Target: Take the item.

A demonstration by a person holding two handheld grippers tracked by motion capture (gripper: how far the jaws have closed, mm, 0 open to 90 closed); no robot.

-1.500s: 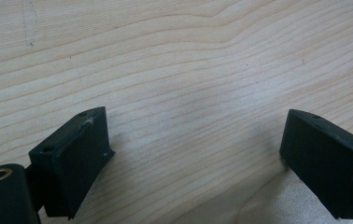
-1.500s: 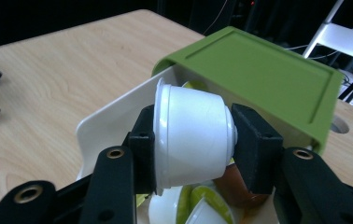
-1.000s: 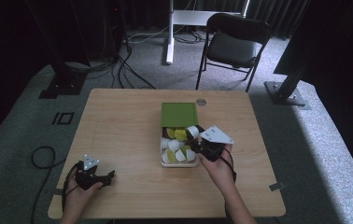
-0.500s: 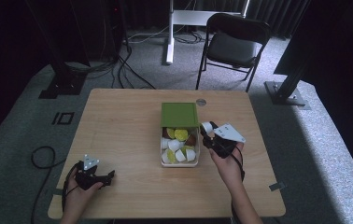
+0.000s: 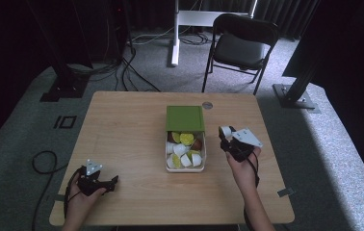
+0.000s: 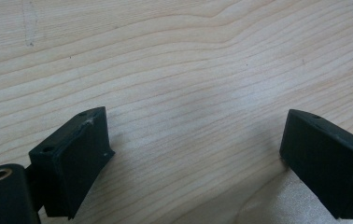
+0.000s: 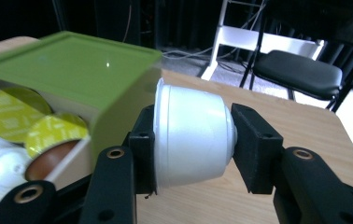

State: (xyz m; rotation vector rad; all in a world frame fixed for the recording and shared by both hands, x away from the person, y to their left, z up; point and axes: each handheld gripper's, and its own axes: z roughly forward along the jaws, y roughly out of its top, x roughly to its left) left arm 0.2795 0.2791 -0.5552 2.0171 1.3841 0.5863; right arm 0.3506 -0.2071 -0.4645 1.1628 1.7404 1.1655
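A white box (image 5: 185, 168) with a slid-back green lid (image 5: 185, 118) sits mid-table, holding several coffee capsules in white, yellow-green and brown. My right gripper (image 5: 227, 134) hovers just right of the box, shut on a white capsule (image 7: 191, 134) (image 5: 226, 131) pinched sideways between its black pads. The green lid (image 7: 67, 67) and yellow capsules (image 7: 11, 112) lie to the left in the right gripper view. My left gripper (image 5: 114, 180) rests on the wood near the front left corner, jaws wide apart and nothing between its pads (image 6: 79, 149).
The wooden table (image 5: 122, 130) has a small round metal disc (image 5: 207, 105) behind the lid. A black folding chair (image 5: 242, 45) and a white stand (image 5: 175, 33) are on the carpet beyond the far edge. Cables trail at the left.
My right gripper has carried the white capsule from over the box's right side out to the right and a little lower. The left gripper has stayed put.
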